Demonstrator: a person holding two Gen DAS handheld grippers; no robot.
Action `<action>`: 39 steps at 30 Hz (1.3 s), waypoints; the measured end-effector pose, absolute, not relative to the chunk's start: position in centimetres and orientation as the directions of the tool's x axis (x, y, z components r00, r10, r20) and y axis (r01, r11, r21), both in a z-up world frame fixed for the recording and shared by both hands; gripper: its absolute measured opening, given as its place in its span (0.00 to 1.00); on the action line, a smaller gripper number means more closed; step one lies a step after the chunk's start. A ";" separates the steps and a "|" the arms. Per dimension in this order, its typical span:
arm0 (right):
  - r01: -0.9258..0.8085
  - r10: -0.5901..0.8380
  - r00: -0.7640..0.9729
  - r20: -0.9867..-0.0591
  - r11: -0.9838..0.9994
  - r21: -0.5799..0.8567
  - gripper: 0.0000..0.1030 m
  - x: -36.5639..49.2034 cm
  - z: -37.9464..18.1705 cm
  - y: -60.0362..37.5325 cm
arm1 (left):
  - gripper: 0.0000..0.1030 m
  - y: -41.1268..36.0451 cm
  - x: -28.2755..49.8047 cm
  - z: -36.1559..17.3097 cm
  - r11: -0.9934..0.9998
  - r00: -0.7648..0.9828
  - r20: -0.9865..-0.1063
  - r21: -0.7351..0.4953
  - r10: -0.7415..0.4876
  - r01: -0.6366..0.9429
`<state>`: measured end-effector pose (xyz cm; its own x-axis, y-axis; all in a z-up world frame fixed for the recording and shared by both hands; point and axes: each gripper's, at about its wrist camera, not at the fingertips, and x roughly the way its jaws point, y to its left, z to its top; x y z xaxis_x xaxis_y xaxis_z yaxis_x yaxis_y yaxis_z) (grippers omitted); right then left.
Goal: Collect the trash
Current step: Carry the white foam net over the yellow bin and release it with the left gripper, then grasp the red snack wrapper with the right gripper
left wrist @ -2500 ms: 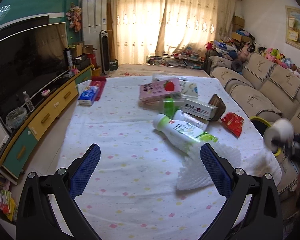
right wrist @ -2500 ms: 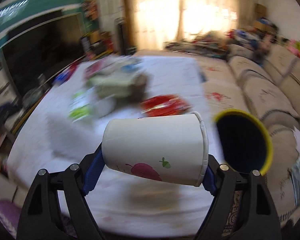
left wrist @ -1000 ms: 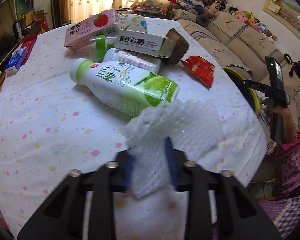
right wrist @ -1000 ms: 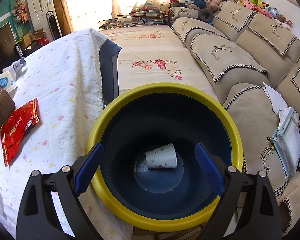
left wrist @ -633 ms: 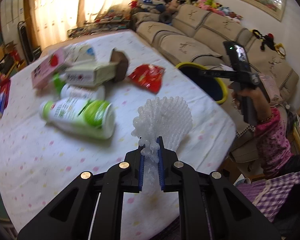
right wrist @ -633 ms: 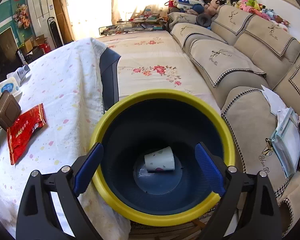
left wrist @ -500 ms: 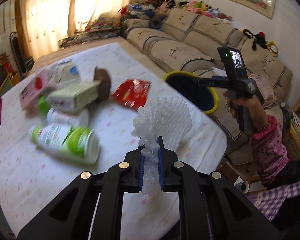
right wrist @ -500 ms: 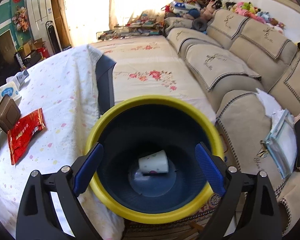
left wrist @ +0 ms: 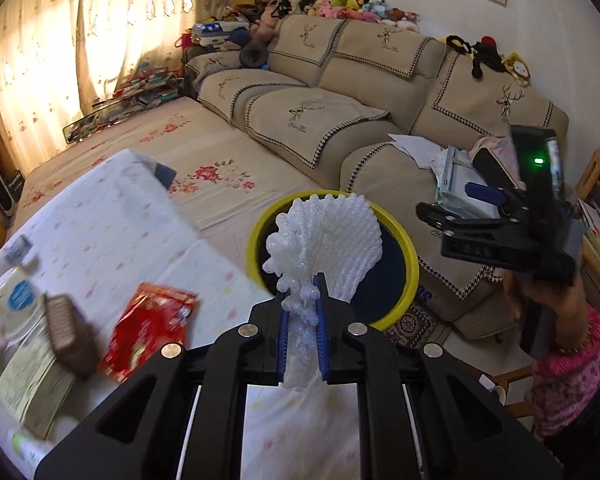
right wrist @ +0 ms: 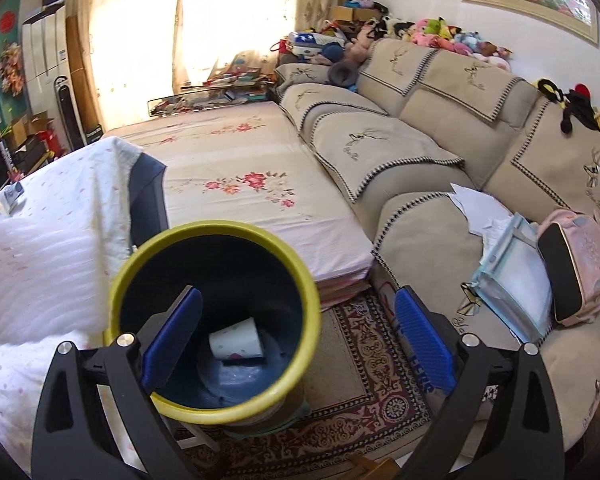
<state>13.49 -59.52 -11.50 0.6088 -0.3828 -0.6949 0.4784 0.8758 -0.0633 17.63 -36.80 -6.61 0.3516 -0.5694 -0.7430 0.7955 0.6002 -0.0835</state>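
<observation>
My left gripper [left wrist: 302,312] is shut on a white foam net sleeve [left wrist: 332,240] and holds it up above the table edge, in front of the yellow-rimmed dark blue bin [left wrist: 404,264]. My right gripper [right wrist: 296,332] is open and empty above the bin [right wrist: 220,232]; it also shows in the left wrist view [left wrist: 496,220], to the right of the bin. A white paper cup [right wrist: 236,344] lies on its side at the bin's bottom. A red snack packet [left wrist: 148,332] lies on the spotted tablecloth [left wrist: 112,232].
A brown box [left wrist: 68,332], a carton [left wrist: 28,384] and a white pot [left wrist: 16,304] lie at the table's left. A beige sofa [right wrist: 420,148] with papers and a pink bag [right wrist: 576,272] runs behind the bin. A patterned rug [right wrist: 372,384] lies under the bin.
My left gripper has swung right with the foam sleeve, now in front of the bin. My right gripper has lifted back a little from the bin, still open.
</observation>
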 end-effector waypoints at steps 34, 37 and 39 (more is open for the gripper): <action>0.005 0.016 0.645 -0.764 1.000 0.025 0.90 20.3 -12.9 -43.8 | 0.95 -14.5 12.5 -3.2 0.897 0.700 -0.618 -0.020 -0.358 0.441; -0.092 0.080 0.638 -0.766 0.995 0.028 0.91 21.7 -12.9 -40.4 | 0.95 -11.8 12.1 -3.4 0.911 0.712 -0.611 -0.038 -0.346 0.410; -0.153 0.126 0.628 -0.768 0.988 0.037 0.92 22.8 -13.2 -38.6 | 0.95 -10.8 11.9 -3.6 0.914 0.714 -0.607 -0.051 -0.348 0.402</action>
<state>22.80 -38.61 -13.16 0.6282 0.1264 -0.7677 -0.1529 0.9875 0.0374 11.93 -10.78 -3.62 0.7143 -0.3476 -0.6074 0.4017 0.9144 -0.0508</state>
